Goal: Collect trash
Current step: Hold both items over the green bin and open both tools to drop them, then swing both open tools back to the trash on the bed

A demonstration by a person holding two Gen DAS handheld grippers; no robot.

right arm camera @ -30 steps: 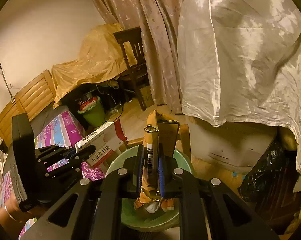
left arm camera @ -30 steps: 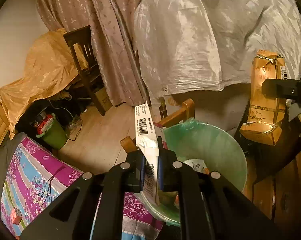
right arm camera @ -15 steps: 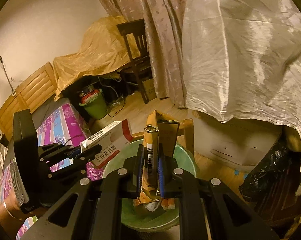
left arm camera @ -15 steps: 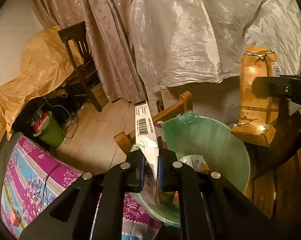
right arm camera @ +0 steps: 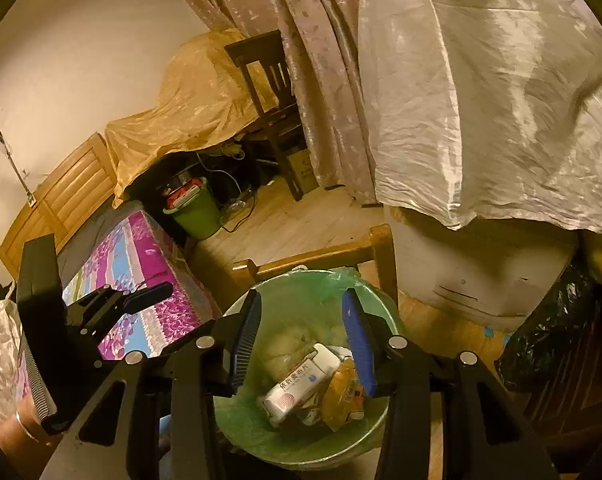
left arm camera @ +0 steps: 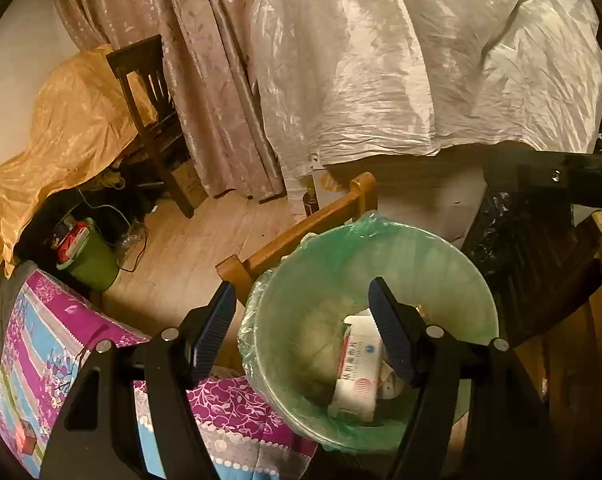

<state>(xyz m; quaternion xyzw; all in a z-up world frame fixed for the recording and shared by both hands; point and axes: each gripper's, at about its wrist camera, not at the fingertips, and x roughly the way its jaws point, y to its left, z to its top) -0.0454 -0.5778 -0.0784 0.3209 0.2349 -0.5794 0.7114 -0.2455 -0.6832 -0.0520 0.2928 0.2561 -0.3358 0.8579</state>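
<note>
Lying binned (right arm camera: 237,420): box (right arm camera: 297,384), yellow packet (right arm camera: 343,390).

The left claw (left arm camera: 301,328) stood with its jaws spread wide, gripping nothing. The right claw (right arm camera: 301,340) likewise gaped, empty, both tilted downward.

The wooden floor (right arm camera: 301,220) carries a small green bucket (right arm camera: 197,210), a dark chair (right arm camera: 273,104) and cables.

Only print visible: red Chinese characters plus a red round logo on white box (right arm camera: 297,386) in bin, lower centre. Characters too blurred to read.
</note>
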